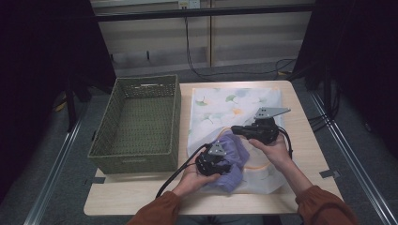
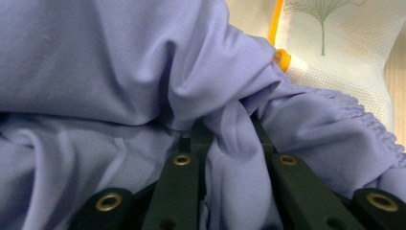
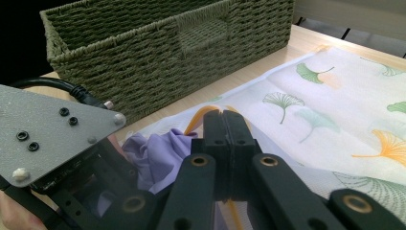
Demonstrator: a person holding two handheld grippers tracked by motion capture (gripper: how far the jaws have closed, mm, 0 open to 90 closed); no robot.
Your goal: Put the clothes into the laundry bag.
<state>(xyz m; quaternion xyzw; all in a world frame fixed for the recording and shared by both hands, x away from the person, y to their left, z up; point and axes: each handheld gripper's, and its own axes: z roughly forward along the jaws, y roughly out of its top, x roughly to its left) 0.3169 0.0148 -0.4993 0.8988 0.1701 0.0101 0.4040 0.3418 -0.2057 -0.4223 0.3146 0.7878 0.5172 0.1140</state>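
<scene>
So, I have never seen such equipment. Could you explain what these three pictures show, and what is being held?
A person holds a hand-operated gripper in each hand. One picture looks down from above the table; the other two come from cameras riding on each gripper. On the table lie a green woven basket and a white mesh bag with leaf print. The left gripper is shut on a purple garment. The right gripper is shut on the bag's orange-trimmed edge, apparently holding the bag for the garment.
</scene>
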